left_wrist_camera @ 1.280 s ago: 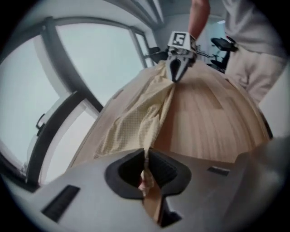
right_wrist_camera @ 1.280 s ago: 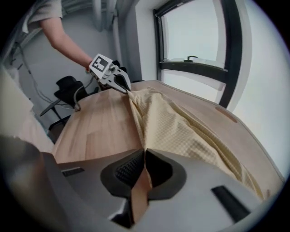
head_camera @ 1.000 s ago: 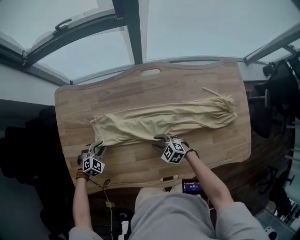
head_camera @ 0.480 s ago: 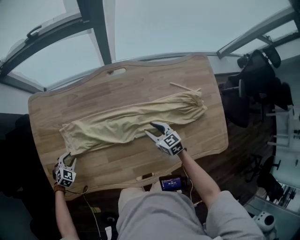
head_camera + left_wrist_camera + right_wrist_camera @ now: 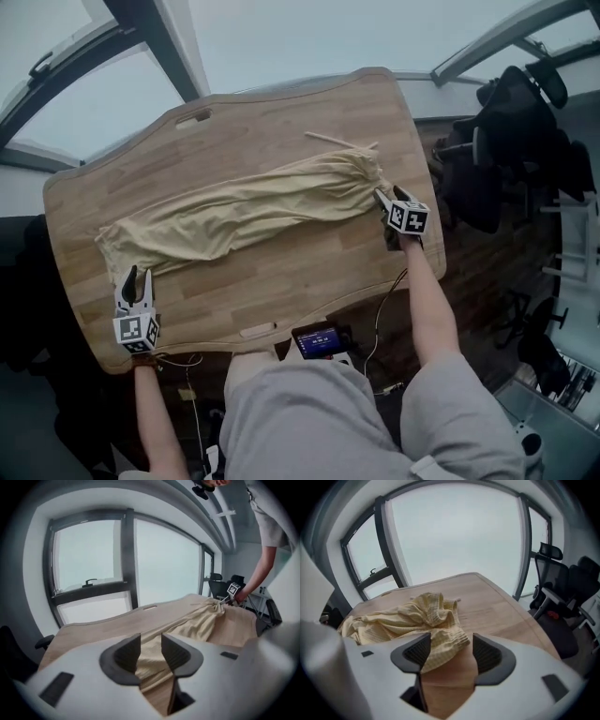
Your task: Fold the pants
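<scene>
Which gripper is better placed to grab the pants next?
Right: the right gripper, fingers just opened wide, straddles the waistband. The left gripper, fingers just closed slightly, grips nothing and looks raised off the cuffs.

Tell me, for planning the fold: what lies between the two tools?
The pants, stretched lengthwise on the table from left tool to right tool, per the head view.

The pants are pale yellow, of a thin, finely checked cloth. They lie flat on the wooden desk as one long, narrow, creased strip, one leg on the other, running slantwise across the top. The gathered elastic waistband is bunched near the desk's right edge, and the leg ends lie near its left edge. A thin pale cord trails out past the waistband.
</scene>
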{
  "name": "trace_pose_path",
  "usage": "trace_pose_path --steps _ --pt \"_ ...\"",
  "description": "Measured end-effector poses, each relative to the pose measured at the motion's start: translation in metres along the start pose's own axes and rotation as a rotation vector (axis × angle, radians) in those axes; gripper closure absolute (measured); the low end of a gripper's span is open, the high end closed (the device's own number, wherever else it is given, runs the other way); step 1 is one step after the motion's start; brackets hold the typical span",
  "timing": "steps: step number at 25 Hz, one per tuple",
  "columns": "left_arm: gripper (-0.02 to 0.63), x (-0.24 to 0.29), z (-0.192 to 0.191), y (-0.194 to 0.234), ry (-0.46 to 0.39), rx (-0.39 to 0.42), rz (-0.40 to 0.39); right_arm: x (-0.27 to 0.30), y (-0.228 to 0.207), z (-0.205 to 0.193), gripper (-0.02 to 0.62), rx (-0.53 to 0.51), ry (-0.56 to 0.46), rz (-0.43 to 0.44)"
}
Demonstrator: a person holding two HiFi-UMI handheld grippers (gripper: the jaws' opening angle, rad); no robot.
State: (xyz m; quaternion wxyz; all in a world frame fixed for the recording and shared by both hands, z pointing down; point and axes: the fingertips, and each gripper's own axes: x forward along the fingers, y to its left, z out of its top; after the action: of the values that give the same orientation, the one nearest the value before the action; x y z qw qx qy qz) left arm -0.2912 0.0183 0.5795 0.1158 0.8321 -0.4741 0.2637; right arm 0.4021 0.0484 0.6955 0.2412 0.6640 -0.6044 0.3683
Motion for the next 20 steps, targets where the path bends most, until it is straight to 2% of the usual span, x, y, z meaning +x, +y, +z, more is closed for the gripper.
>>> trace_pose_path --steps 3,6,8,11,13,15,20 --pt "0.465 0.009 0.033 -0.056 -0.048 0.0 -0.023 0.019 0.006 -0.008 0.325 0.025 0.02 0.063" --pt "0.469 0.013 0.053 -0.099 -0.071 -0.008 -0.034 0.028 0.016 -0.009 0.344 0.004 0.004 0.071" --pt "0.471 0.017 0.06 -0.119 -0.075 -0.021 -0.032 0.03 0.028 -0.008 0.456 -0.042 0.017 0.083" --pt "0.477 0.023 0.064 -0.144 -0.071 -0.034 -0.023 0.027 0.044 -0.002 0.489 -0.006 0.017 0.155" --pt "0.481 0.028 0.065 -0.155 -0.065 -0.04 -0.011 0.017 0.049 0.008 0.494 0.064 -0.016 0.215" --pt "0.486 0.033 0.064 -0.161 -0.065 -0.054 0.002 0.0 0.05 0.023 0.495 0.071 -0.066 0.23" --pt "0.491 0.039 0.055 -0.158 -0.076 -0.088 -0.013 -0.054 0.068 0.069 0.497 -0.075 -0.217 0.181"
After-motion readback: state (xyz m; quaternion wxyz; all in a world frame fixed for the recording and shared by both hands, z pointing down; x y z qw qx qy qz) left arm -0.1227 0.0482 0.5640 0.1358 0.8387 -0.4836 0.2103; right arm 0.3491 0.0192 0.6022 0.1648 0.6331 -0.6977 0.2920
